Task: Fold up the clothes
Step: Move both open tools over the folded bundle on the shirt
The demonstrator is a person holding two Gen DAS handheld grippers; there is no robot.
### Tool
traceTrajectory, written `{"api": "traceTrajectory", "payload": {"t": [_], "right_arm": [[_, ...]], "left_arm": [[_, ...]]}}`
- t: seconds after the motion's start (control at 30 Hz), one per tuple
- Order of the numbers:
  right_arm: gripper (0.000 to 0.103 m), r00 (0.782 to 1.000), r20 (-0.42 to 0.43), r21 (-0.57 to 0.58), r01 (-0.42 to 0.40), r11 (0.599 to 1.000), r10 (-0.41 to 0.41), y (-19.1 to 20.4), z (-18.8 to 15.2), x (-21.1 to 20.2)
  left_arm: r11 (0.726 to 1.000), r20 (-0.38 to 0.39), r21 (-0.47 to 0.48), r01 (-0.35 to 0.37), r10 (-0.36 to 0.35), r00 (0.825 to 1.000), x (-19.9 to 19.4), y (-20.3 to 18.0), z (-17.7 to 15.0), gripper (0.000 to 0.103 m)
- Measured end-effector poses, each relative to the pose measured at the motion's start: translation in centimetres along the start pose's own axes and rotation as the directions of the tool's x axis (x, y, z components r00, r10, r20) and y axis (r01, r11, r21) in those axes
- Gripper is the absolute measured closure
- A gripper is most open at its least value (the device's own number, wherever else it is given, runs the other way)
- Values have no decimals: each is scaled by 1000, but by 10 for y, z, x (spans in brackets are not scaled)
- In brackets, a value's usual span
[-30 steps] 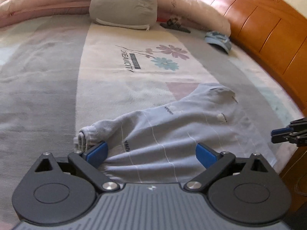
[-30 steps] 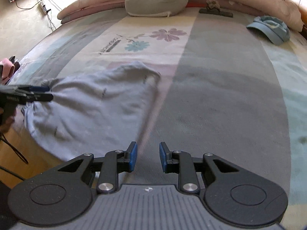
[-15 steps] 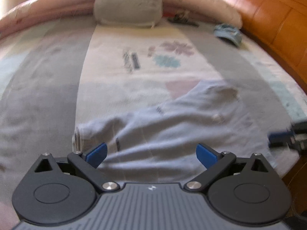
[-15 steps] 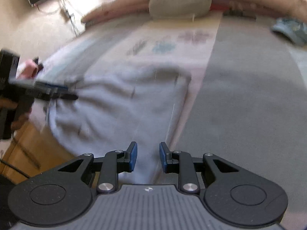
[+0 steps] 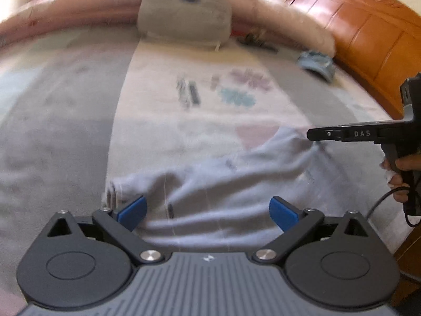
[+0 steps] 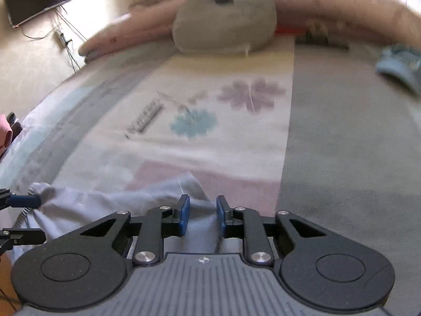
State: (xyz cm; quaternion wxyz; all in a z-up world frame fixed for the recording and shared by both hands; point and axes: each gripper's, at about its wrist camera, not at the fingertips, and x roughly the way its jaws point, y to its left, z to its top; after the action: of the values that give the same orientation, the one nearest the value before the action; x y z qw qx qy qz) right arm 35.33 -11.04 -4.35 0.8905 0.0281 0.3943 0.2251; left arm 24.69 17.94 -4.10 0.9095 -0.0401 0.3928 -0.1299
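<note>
A light blue-grey garment (image 5: 236, 184) lies spread near the bed's front edge, its rolled cuff (image 5: 113, 192) at the left. My left gripper (image 5: 208, 210) hovers wide open over the garment, its left pad beside the cuff. My right gripper (image 6: 202, 216) stands over the garment's far corner (image 6: 189, 184) with only a narrow gap between its blue pads; fabric shows in that gap. From the left wrist view the right gripper (image 5: 326, 134) reaches in from the right, held by a hand (image 5: 402, 168). The left gripper (image 6: 26, 218) shows at the right wrist view's left edge. Both views are blurred.
The bed cover (image 5: 65, 144) has grey and cream bands with flower prints (image 6: 250, 94). A grey cushion (image 5: 184, 13) and pink bolster (image 5: 289, 18) lie at the back, a blue cap (image 5: 315, 63) at the far right. An orange wooden headboard (image 5: 368, 39) lines the right side.
My right gripper has swung left from the grey band onto the garment's far corner, its gap unchanged. The left gripper stays wide open at the cuff end, with only a slight shift in view.
</note>
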Motion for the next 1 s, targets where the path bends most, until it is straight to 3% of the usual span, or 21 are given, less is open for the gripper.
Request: {"api": "traceTrajectory", "payload": {"t": [0.13, 0.27, 0.4, 0.53, 0.6, 0.67, 0.83, 1.0], "right_arm": [[72, 998, 11, -68, -64, 996, 65, 25, -2, -9], [68, 998, -62, -134, -35, 990, 27, 41, -12, 20], [67, 996, -88, -116, -10, 993, 0, 48, -13, 19], [54, 994, -50, -164, -102, 981, 95, 74, -11, 6], [51, 990, -85, -168, -129, 977, 116, 82, -15, 17], [51, 987, -133, -154, -108, 982, 87, 85, -22, 30], [47, 993, -84, -235, -95, 967, 78, 103, -14, 2], [36, 986, -108, -307, -153, 939, 125, 131, -30, -3]], "left_arm": [[999, -8, -24, 24, -24, 1000, 12, 7, 1, 3], [998, -27, -56, -13, 11, 1000, 23, 12, -2, 3], [997, 10, -71, -20, 20, 1000, -2, 7, -2, 3], [991, -1, -131, 1, -1, 1000, -6, 14, -8, 3], [985, -32, -175, 9, -15, 999, 0, 21, -12, 3], [985, -24, -170, 14, -19, 1000, -5, 20, -10, 3], [990, 22, -138, 5, -2, 1000, -26, 19, -4, 2], [989, 32, -139, -43, 48, 998, -39, 29, -10, 2]]}}
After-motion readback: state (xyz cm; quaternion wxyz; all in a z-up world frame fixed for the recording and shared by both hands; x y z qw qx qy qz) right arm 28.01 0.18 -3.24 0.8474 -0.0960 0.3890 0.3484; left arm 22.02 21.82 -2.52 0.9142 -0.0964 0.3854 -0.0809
